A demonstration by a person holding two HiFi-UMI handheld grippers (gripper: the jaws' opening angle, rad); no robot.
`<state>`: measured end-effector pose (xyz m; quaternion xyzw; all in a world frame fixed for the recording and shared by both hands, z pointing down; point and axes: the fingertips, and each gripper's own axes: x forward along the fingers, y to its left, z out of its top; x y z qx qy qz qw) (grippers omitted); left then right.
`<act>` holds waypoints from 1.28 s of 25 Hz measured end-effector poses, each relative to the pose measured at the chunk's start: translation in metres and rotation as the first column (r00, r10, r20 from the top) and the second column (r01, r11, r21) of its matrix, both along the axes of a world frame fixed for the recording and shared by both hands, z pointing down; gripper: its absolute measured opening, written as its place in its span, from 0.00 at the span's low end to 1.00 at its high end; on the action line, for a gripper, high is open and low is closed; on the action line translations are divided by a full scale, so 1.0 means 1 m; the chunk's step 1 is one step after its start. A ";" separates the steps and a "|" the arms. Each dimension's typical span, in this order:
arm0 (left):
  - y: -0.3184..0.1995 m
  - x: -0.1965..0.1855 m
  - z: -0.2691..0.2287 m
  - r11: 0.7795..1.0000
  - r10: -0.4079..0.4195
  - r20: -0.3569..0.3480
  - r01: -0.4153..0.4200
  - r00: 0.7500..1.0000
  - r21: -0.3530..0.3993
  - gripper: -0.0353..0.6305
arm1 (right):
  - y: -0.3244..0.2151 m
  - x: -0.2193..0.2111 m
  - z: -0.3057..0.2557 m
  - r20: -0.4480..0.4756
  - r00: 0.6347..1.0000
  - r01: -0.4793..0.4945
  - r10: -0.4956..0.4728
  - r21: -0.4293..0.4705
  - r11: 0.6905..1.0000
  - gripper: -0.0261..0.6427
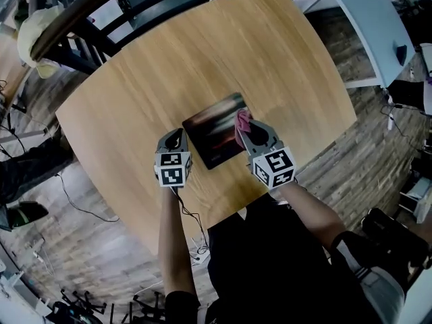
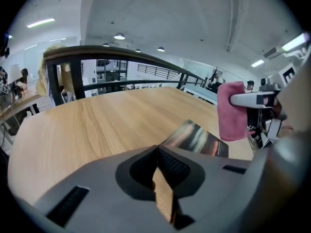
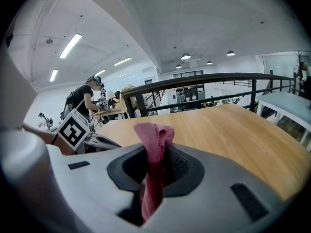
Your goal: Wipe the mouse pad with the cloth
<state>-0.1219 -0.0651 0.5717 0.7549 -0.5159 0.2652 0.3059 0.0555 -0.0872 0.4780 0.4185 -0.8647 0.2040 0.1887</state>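
A dark mouse pad [image 1: 212, 132] with a blurred light streak lies flat on the round wooden table [image 1: 202, 52], near its front edge. My right gripper [image 1: 244, 129] hovers over the pad's right edge, shut on a pink cloth [image 1: 241, 120]. In the right gripper view the cloth [image 3: 154, 132] bunches upright between the jaws of the right gripper [image 3: 155, 148]. My left gripper [image 1: 176, 136] sits just left of the pad's near-left edge, its jaws shut with nothing in them. The left gripper view shows those shut jaws of the left gripper [image 2: 156, 149], the mouse pad [image 2: 197, 139] ahead to the right, and the cloth [image 2: 232, 111] hanging above it.
A black curved railing [image 1: 101, 5] runs behind the table, with a cream bundle [image 1: 32, 36] hung on it. A white table [image 1: 368, 19] stands at the upper right. Cables [image 1: 81, 204] trail on the wooden floor. A person [image 3: 85, 101] stands at a far desk.
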 end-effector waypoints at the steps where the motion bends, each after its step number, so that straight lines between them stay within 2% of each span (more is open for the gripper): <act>1: -0.004 0.000 0.006 1.000 0.005 0.002 -0.005 1.000 -0.011 0.09 | -0.005 -0.002 0.007 -0.019 1.000 0.002 -0.002 -0.002 1.000 0.14; 10: -0.024 0.006 0.050 0.987 0.115 0.042 -0.110 0.992 -0.118 0.09 | -0.056 0.003 0.071 -0.236 0.971 0.017 -0.025 -0.034 0.999 0.14; 16: -0.023 0.004 0.054 0.980 0.142 -0.034 -0.145 0.989 -0.135 0.09 | -0.067 -0.017 0.113 -0.351 0.928 0.090 -0.122 -0.108 0.990 0.14; 23: -0.022 0.010 0.050 0.978 0.152 -0.080 -0.162 0.985 -0.129 0.09 | -0.062 -0.035 0.138 -0.411 0.889 0.132 -0.202 -0.192 0.973 0.14; 27: -0.025 0.009 0.048 0.978 0.159 -0.085 -0.169 0.984 -0.124 0.09 | -0.056 -0.053 0.139 -0.446 0.859 0.195 -0.250 -0.166 0.967 0.14; 32: -0.023 0.007 0.052 0.978 0.159 -0.082 -0.168 0.984 -0.127 0.09 | -0.034 -0.085 0.144 -0.474 0.808 0.327 -0.351 -0.135 0.935 0.14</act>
